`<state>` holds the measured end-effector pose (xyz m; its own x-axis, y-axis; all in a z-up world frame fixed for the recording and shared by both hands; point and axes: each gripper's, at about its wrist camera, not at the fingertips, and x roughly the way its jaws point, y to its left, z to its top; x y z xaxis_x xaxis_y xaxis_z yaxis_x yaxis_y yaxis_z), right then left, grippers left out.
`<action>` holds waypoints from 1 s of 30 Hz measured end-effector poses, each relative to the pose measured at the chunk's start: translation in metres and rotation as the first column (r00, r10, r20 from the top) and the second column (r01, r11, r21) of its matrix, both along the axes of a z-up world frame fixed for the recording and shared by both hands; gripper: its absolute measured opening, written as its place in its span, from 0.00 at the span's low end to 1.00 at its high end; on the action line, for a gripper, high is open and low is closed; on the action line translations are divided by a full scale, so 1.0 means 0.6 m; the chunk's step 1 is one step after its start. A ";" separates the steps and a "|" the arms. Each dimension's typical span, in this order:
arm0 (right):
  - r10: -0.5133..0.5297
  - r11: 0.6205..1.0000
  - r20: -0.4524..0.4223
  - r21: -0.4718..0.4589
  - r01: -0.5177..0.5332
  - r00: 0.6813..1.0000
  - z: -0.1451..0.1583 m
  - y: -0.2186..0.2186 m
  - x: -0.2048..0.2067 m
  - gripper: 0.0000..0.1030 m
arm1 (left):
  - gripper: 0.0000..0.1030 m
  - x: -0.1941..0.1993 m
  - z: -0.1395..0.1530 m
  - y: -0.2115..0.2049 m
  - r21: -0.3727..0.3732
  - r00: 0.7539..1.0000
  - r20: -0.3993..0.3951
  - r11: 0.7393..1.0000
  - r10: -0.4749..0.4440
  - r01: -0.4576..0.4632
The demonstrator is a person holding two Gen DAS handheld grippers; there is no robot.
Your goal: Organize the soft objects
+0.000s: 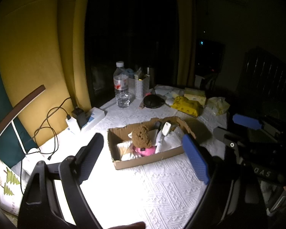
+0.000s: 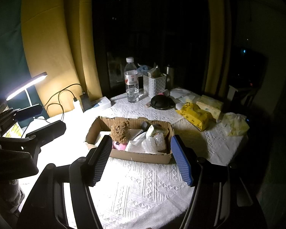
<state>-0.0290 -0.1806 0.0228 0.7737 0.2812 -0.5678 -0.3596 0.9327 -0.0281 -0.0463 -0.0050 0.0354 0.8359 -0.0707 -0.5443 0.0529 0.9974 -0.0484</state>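
Toy: brown curly plush toy (image 2: 120, 130) in pink, mid-frame inside the cardboard box (image 2: 143, 156), beyond the right gripper (image 2: 142, 159).
Right gripper: jaws apart, empty.
Left gripper (image 1: 145, 155): jaws wide, empty, box beyond.
Hidden: toy's lower body behind the right gripper's left finger; dark background unreadable.
Outward: yellow tissue packs (image 2: 195, 115), right.

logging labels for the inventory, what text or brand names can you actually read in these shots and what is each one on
"DAS": white letters on the right gripper's dark body, seen upside down in the left wrist view; possibly part of a longer word.
Water bottle label: red and white print, too small to read.
Yellow tissue pack: dark print, blurred, unreadable.
Tree-patterned bag: small print near its lower edge, unreadable.
Cardboard box: no text visible.
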 end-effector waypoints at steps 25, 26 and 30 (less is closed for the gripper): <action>0.000 1.000 -0.005 0.001 0.000 1.000 -0.001 0.000 0.004 0.65 | 0.84 0.004 -0.002 0.000 0.002 1.000 -0.003 1.000 -0.005 0.005; -0.001 1.000 -0.005 0.001 0.001 1.000 -0.001 0.000 0.004 0.65 | 0.84 0.004 -0.003 -0.001 0.002 1.000 -0.003 1.000 -0.006 0.006; 0.000 1.000 -0.006 0.001 0.000 1.000 -0.002 0.000 0.004 0.65 | 0.84 0.005 -0.008 -0.002 0.007 1.000 0.000 1.000 -0.014 0.014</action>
